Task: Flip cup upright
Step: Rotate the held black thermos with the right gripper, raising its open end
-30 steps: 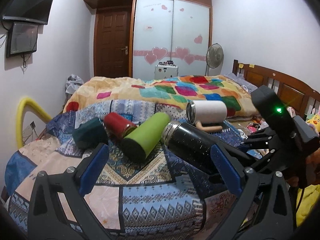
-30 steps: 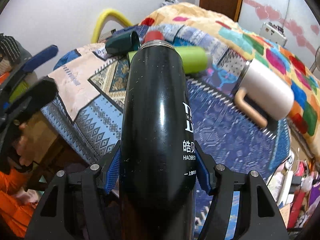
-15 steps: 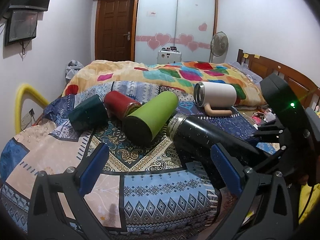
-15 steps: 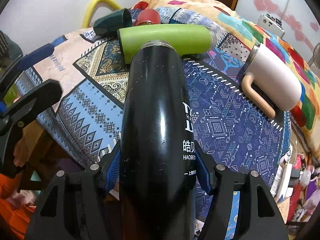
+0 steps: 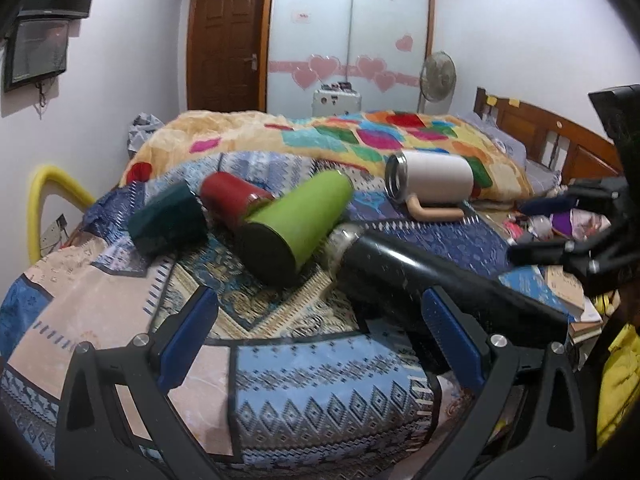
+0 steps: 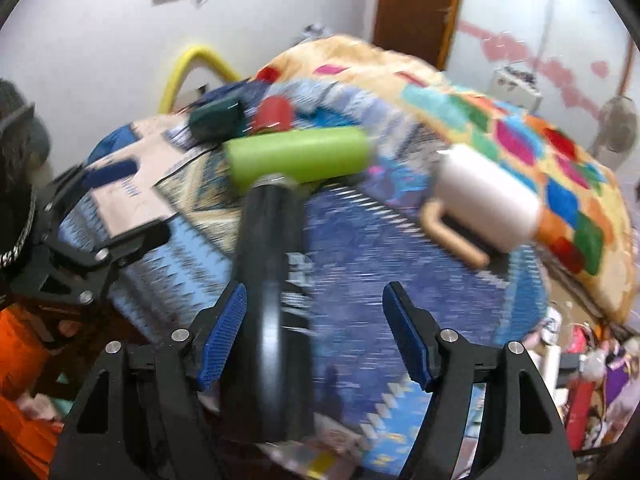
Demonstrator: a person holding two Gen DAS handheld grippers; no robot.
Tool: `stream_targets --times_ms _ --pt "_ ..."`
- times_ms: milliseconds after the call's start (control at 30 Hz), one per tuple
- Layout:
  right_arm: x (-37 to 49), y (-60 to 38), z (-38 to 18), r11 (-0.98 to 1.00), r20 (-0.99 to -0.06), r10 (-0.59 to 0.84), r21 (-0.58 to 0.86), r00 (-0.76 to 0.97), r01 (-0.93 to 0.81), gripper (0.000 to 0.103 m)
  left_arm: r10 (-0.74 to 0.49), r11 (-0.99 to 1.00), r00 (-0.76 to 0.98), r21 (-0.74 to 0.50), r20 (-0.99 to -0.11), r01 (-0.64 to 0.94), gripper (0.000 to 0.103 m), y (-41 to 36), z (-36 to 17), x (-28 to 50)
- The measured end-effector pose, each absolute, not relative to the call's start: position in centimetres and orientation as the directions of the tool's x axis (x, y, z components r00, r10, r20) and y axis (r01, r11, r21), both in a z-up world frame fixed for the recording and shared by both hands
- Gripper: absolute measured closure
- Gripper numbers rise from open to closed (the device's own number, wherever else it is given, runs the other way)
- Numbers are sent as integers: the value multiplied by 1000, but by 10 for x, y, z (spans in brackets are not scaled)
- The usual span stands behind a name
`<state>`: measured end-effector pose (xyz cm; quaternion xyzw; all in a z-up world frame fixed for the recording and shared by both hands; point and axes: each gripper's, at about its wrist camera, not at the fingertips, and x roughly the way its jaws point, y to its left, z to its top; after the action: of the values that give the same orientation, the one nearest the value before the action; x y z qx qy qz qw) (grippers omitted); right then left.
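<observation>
The right hand-held gripper [image 6: 314,330] stands with its two blue-padded fingers spread wide, and the black flask [image 6: 272,300] lies lengthwise in the gap, close against the left pad and clear of the right one; motion blur hides whether that pad touches it. The flask lies on its side on the bed, steel mouth pointing away toward the green tumbler [image 6: 298,158].

The left hand-held gripper [image 5: 320,334] hangs near the bed's edge with its fingers wide apart and holding nothing; from its camera the black flask [image 5: 420,276] runs diagonally behind the right pad.

Five drinking vessels lie tipped over on the patterned blue quilt [image 5: 320,392]. One is the black flask. One is the green tumbler [image 5: 296,224], its dark base facing the near side. One red cup [image 5: 232,202] lies just left of the tumbler, touching it. One dark green cup [image 5: 168,220] sits further left. One white mug [image 5: 432,178] with a tan handle rests far right, apart from the rest.

Beyond them spreads one multicoloured blanket [image 5: 360,136]. One standing fan [image 5: 437,76] stands by the wardrobe with pink hearts [image 5: 348,32], and one yellow padded hoop [image 5: 44,196] rises at the left.
</observation>
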<state>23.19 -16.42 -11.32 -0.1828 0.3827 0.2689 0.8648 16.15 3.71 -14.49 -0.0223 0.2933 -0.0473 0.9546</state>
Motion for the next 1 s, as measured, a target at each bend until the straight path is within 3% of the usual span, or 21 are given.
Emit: stream_targets --times_ms 267,700,1000 --pt "236 -201 -145 808 -789 273 -123 551 -577 27 -146 988 765 -50 -627 147 0 9 -161 175" --pt "215 -189 -152 768 -753 422 1 504 -641 27 -131 991 732 -75 -669 109 0 26 -161 183" --pt "206 -172 -153 753 -703 507 80 499 -653 27 -97 994 726 -27 -681 107 0 30 -150 185"
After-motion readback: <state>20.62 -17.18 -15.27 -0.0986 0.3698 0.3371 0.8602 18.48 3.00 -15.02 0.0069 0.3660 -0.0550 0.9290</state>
